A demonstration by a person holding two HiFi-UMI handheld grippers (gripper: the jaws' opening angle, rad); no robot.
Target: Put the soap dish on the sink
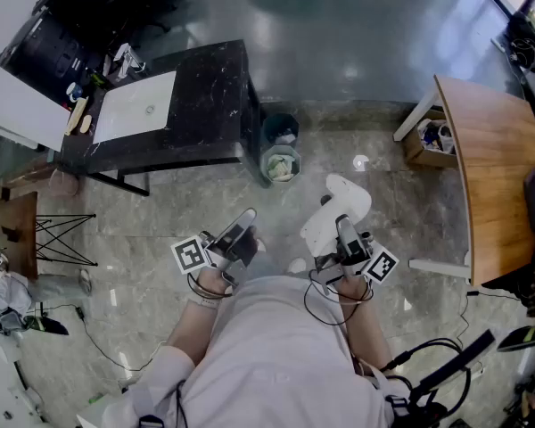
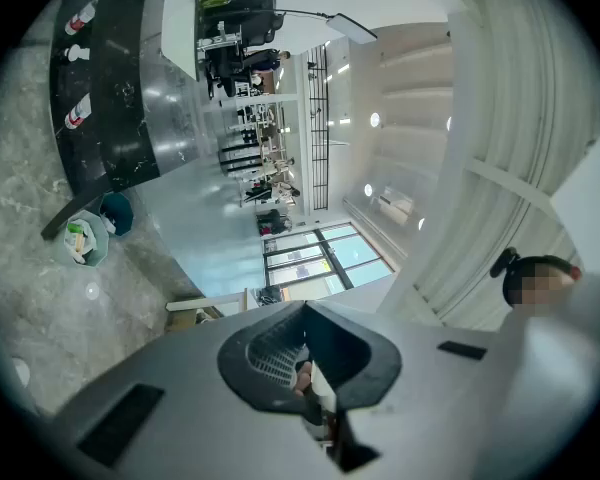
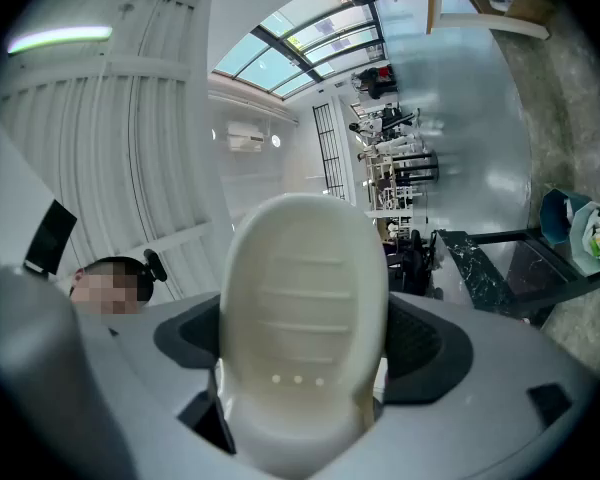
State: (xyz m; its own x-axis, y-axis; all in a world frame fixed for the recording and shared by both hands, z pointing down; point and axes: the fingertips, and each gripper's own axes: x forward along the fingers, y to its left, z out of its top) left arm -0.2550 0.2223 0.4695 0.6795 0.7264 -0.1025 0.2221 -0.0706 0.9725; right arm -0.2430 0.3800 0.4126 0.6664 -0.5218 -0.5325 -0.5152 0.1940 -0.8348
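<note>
A white oval soap dish (image 1: 335, 210) with ribs and small holes stands up between the jaws of my right gripper (image 1: 342, 232), which is shut on its lower end. In the right gripper view the soap dish (image 3: 305, 288) fills the middle and hides the right gripper (image 3: 302, 388) pads. My left gripper (image 1: 239, 235) is held beside it with its jaws together and nothing between them; the left gripper (image 2: 306, 346) looks shut in its own view too. The white sink (image 1: 135, 105) is set in a black marble counter (image 1: 209, 96), far ahead at the upper left.
Two bins (image 1: 280, 148) stand on the floor at the counter's right end. A curved wooden table (image 1: 492, 172) is at the right, with a box of items (image 1: 431, 139) under it. Bottles and small things (image 1: 80, 105) lie left of the sink. Cables trail over the floor near me.
</note>
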